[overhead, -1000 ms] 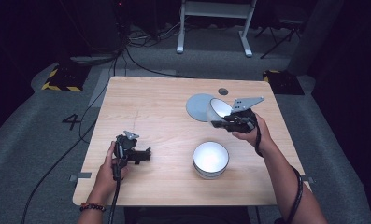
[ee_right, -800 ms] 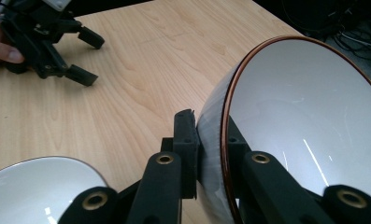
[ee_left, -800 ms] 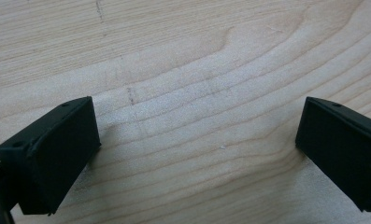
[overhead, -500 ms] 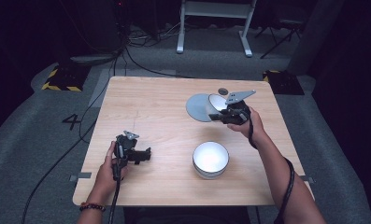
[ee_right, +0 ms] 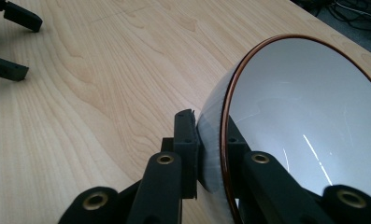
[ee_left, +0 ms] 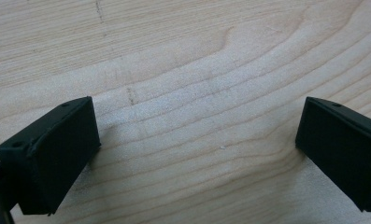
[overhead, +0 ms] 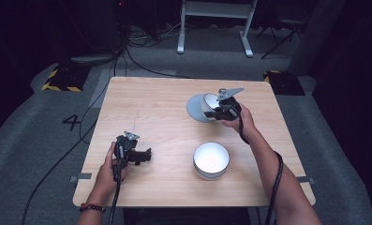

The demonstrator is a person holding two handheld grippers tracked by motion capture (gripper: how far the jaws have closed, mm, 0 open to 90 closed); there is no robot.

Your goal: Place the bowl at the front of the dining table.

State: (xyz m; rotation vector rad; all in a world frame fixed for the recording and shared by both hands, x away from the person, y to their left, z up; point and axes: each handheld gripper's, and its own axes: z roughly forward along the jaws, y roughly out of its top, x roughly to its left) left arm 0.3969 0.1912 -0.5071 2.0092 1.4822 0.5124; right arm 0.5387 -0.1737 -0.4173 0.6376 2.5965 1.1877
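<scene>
High view, surface: you work at a light wooden desk (overhead: 160, 117) with a plain grained top, standing on grey carpet.
High view, room: the room behind is dark; cables run over the floor past the far left corner, a yellow-and-black striped block (overhead: 59, 80) lies off that corner, and a white metal stand (overhead: 216, 18) sits beyond the far edge.
High view, bowl in hand: your right gripper (overhead: 221, 111) holds a grey bowl (overhead: 208, 104) near the far right corner, above a grey plate (overhead: 196, 108) that lies flat there.
High view, bowl's direction: the bowl is tipped on edge, its white inside turned toward the right edge and you, its rim standing steeply.
High view, second bowl: a white bowl (overhead: 211, 160) sits upright toward the near edge, right of the middle, mouth up.
High view, left gripper: your left gripper (overhead: 144, 156) hangs low over the near left part of the desk, pointing toward the white bowl and well apart from it.
Left gripper view, jaws: your two black pads stand wide apart over bare wood, nothing between them.
Right gripper view, grip: your jaws are clamped on the wall of the grey bowl (ee_right: 304, 121), one pad outside, one inside, at the copper-coloured rim.
Right gripper view, axis: the rim sweeps up and to the right from the pads; the open side faces right in this view.
Right gripper view, far off: the left gripper's (ee_right: 8, 44) open jaw tips show at the top left over the desk.
</scene>
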